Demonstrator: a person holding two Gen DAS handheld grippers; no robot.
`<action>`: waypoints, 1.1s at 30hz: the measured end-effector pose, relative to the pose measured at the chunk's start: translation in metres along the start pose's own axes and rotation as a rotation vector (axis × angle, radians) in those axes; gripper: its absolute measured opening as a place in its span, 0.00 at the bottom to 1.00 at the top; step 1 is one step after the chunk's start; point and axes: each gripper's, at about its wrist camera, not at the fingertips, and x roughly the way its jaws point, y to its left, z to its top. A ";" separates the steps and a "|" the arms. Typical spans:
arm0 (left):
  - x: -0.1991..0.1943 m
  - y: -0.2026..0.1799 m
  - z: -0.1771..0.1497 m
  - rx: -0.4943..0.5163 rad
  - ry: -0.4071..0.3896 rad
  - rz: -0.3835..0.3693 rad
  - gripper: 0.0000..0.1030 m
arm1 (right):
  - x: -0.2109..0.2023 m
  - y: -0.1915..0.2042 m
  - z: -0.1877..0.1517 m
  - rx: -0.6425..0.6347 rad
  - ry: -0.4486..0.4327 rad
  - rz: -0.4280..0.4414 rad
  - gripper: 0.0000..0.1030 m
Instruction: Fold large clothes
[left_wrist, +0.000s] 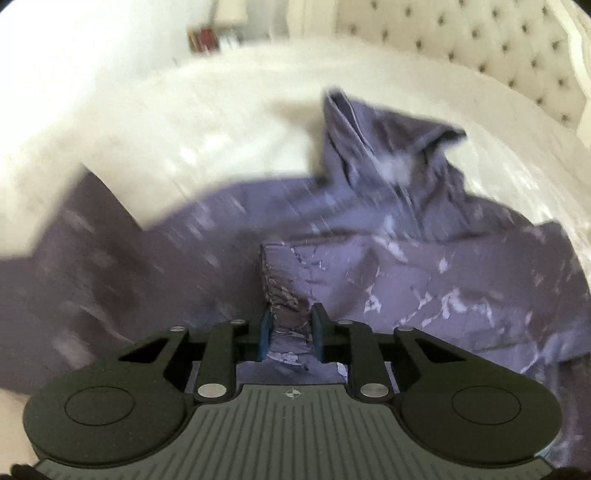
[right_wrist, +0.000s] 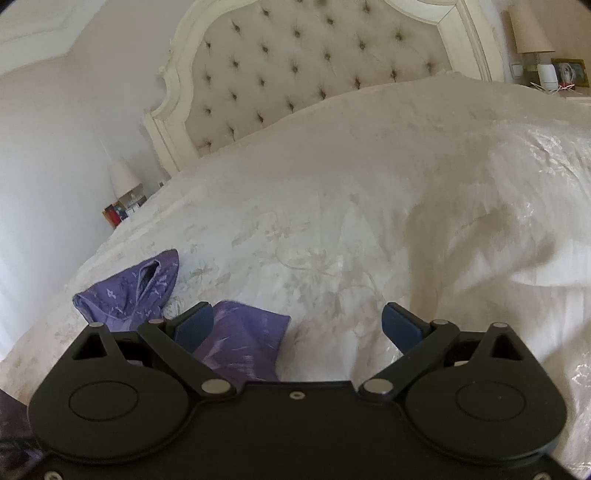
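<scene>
The left gripper (left_wrist: 290, 332) was clamped on a bunched fold of the purple patterned garment (left_wrist: 424, 280), which lay on the white bedspread (right_wrist: 332, 221); the right gripper (right_wrist: 297, 325) stood wide apart, empty

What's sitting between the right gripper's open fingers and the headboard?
Only bare white bedspread between right gripper and headboard, per the right wrist view.
</scene>
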 end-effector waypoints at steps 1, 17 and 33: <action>-0.002 0.006 0.001 -0.003 -0.013 0.011 0.21 | 0.001 0.000 -0.001 -0.003 0.009 -0.002 0.96; 0.027 0.023 -0.015 -0.023 0.045 0.034 0.24 | 0.043 0.035 -0.061 -0.388 0.427 -0.122 0.95; 0.031 0.019 -0.055 0.032 -0.149 0.033 0.29 | 0.010 0.007 -0.020 -0.117 0.253 0.033 0.94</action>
